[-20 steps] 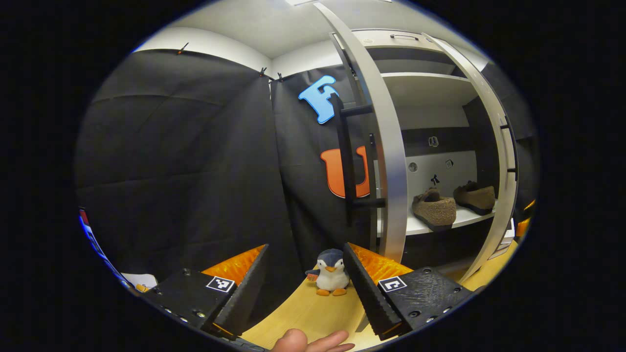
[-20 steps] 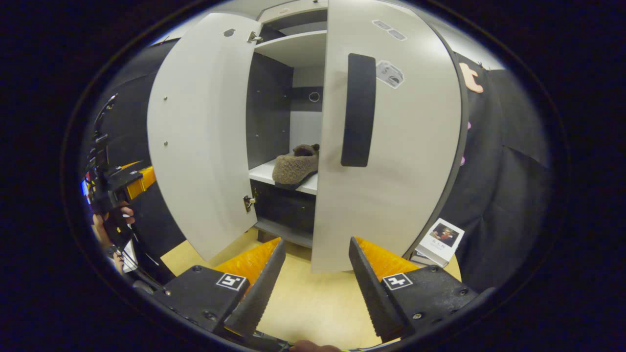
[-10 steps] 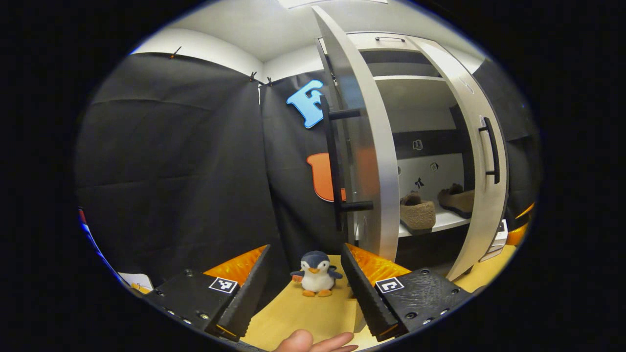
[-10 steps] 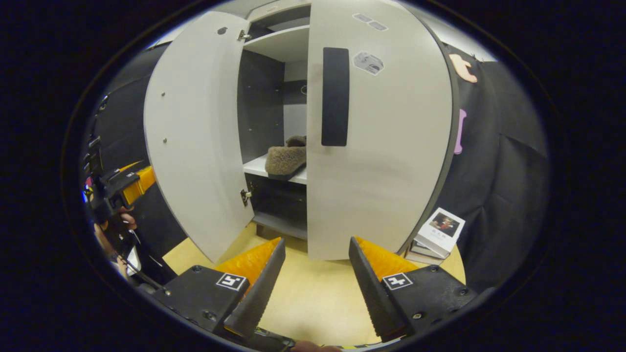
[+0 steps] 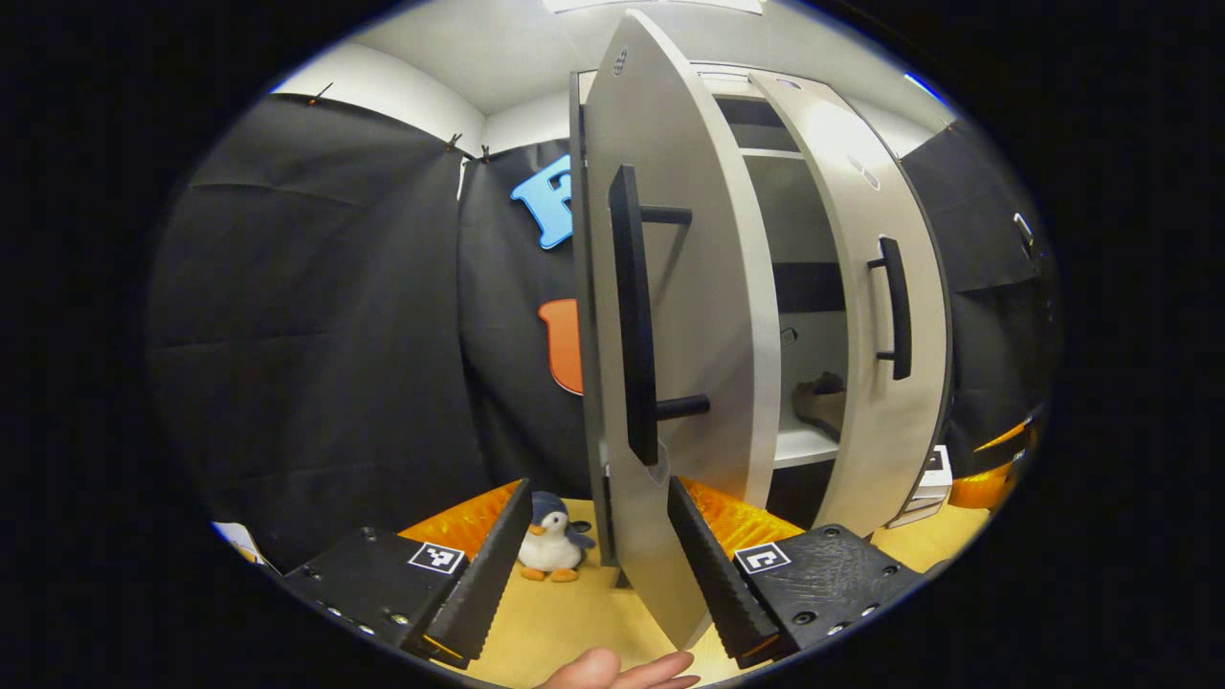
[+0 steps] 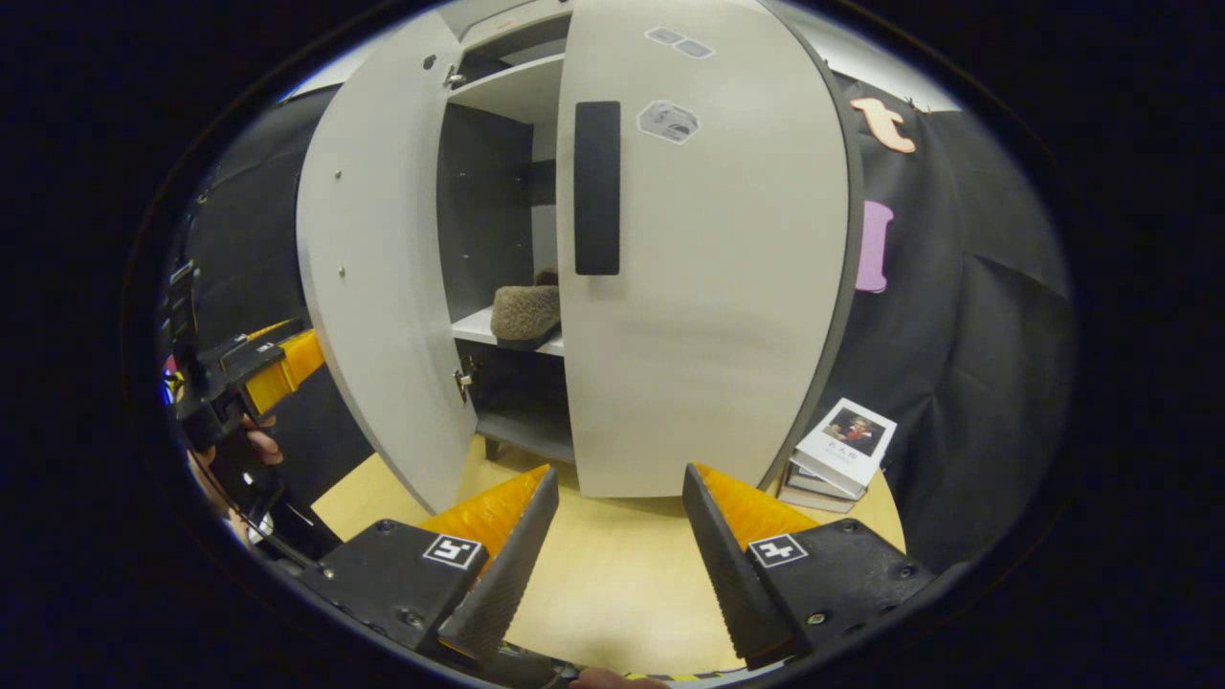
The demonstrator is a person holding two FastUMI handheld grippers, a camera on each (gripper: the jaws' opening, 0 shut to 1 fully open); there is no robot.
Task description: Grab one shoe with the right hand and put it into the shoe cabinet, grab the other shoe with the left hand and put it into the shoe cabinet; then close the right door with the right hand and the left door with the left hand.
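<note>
1. I see a shoe (image 6: 525, 314) sitting on the white shelf (image 6: 476, 327) inside the shoe cabinet (image 6: 498, 191). In the left gripper view a shoe toe (image 5: 821, 402) peeks out between the two doors. I cannot tell if it is the same shoe or the other one, so I judge both are inside but I cannot be sure.

2. The right door (image 6: 703, 258) looks shut or almost shut to me. From here I cannot tell if it sits all the way flat.

3. The left door (image 5: 670, 325) is not closed yet — it swings out toward me, with its black handle (image 5: 632, 316) right ahead. Closing it is the job left.

4. My left gripper (image 5: 593, 560) is spread wide and holds nothing. The bottom edge of the left door sits between its fingers, but I cannot tell if a finger touches it.

5. My right gripper (image 6: 612, 555) is also spread wide and empty, over the wooden floor (image 6: 612, 593), away from the doors.

6. Most of the shelf is hidden behind the doors.
</note>
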